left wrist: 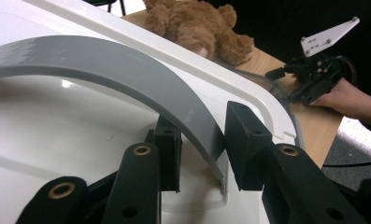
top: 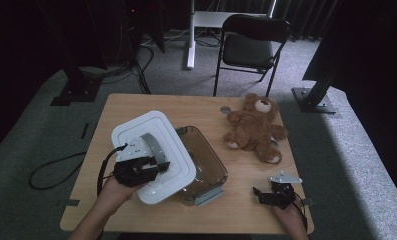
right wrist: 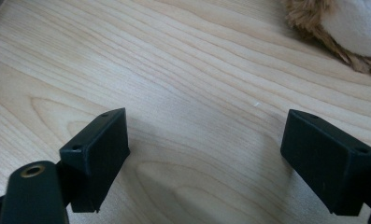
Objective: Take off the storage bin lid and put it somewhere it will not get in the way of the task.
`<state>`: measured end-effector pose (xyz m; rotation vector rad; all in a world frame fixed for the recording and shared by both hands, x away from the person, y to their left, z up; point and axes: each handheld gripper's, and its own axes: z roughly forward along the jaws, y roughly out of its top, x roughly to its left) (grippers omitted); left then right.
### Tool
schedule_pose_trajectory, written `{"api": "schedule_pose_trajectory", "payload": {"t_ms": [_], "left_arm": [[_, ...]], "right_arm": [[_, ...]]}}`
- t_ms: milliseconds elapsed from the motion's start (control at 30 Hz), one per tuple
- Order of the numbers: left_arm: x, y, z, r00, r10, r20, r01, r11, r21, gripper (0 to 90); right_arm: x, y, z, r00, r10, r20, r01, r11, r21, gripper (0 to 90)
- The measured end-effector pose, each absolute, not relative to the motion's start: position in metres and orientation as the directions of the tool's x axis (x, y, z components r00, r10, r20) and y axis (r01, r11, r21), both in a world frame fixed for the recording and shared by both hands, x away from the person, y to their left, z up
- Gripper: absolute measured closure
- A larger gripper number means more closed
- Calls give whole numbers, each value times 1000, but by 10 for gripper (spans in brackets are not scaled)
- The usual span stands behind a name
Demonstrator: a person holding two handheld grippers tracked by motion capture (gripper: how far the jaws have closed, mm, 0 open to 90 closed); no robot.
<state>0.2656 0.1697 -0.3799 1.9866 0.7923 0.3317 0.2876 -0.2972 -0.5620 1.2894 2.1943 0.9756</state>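
The left claw point(left wrist: 202, 149) grips the lid's point(top: 136, 131) grey handle point(left wrist: 127, 79) over the bin point(top: 206, 155). The right claw point(right wrist: 206, 158) rests wide open and empty on the counter point(top: 186, 105).

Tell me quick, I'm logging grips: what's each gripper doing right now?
Left gripper: shut on the grey handle of the white lid.
Right gripper: open, holding nothing, over the bare table.

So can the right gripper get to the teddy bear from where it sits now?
Probably yes. The right gripper is open and holds nothing, and bare table lies between it and the teddy bear. The clear container and its white lid sit off to the left.
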Motion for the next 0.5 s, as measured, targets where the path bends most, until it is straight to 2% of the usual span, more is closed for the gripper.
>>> {"api": "schedule_pose_trajectory", "payload": {"t_ms": [500], "left_arm": [[260,209,-392,707,701,-95,436,-326,839,683]], "right_arm": [[288,-297,-562,-484,875,-1,586,324,743,144]]}}
